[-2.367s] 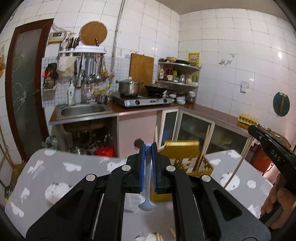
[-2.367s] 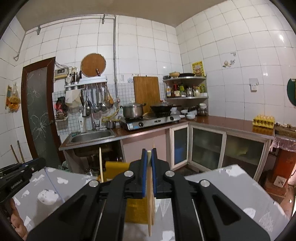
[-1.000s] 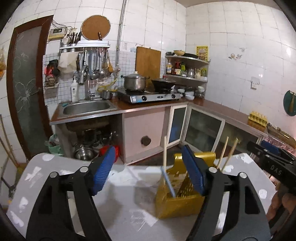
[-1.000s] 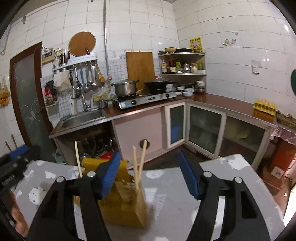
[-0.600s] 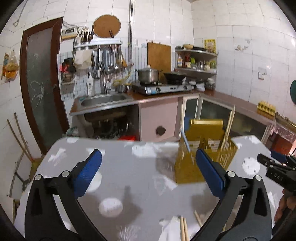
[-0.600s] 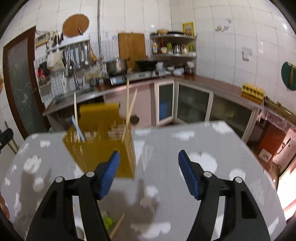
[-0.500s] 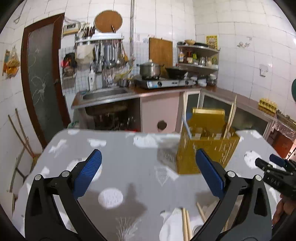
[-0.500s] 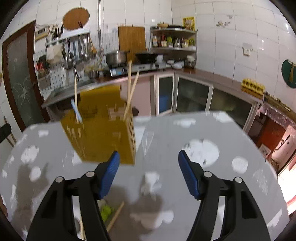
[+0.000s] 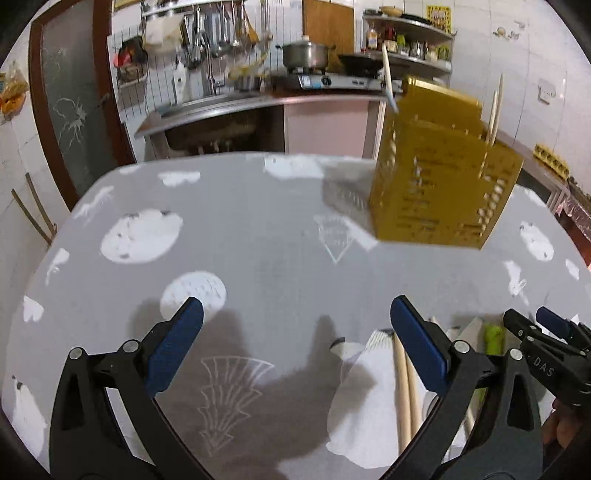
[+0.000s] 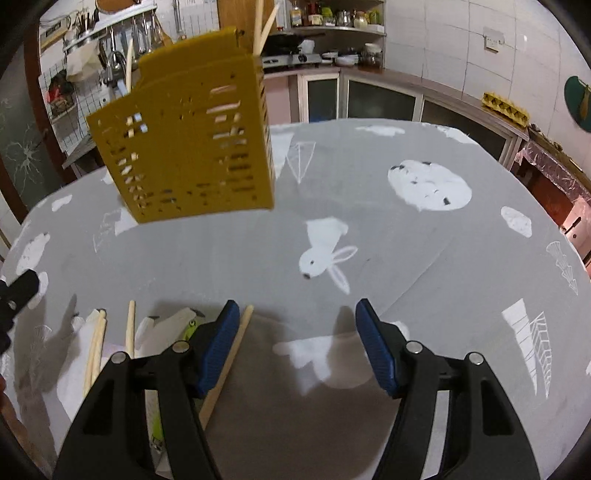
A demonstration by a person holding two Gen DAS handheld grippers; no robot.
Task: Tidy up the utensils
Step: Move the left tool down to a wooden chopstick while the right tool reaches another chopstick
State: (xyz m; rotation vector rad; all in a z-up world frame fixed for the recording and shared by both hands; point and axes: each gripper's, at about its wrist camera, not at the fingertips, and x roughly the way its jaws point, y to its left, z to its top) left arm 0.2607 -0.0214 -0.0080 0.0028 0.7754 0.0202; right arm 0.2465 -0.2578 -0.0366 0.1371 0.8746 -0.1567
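Observation:
A yellow slotted utensil holder (image 9: 439, 173) stands on the grey patterned table (image 9: 258, 240), also in the right wrist view (image 10: 188, 147). Chopsticks (image 10: 264, 22) and a spoon handle (image 9: 388, 81) stick out of its top. My left gripper (image 9: 295, 339) is open and empty, low over the table's near side. My right gripper (image 10: 295, 332) is open and empty. Loose wooden chopsticks (image 9: 404, 387) lie near the left gripper's right finger. One chopstick (image 10: 229, 362) lies by the right gripper's left finger, others (image 10: 96, 347) further left. A green-handled utensil (image 10: 190, 328) lies among them.
The right gripper's tip (image 9: 546, 350) shows at the right edge of the left wrist view. Behind the table are a sink counter (image 9: 221, 107), a stove with a pot (image 9: 306, 55) and cabinets (image 10: 369, 96). The table edge (image 10: 554, 229) curves away on the right.
Both grippers opened, leaving the spoon and the chopsticks in the holder, then drew back and dropped low over the table. The loose chopsticks near the front came into view.

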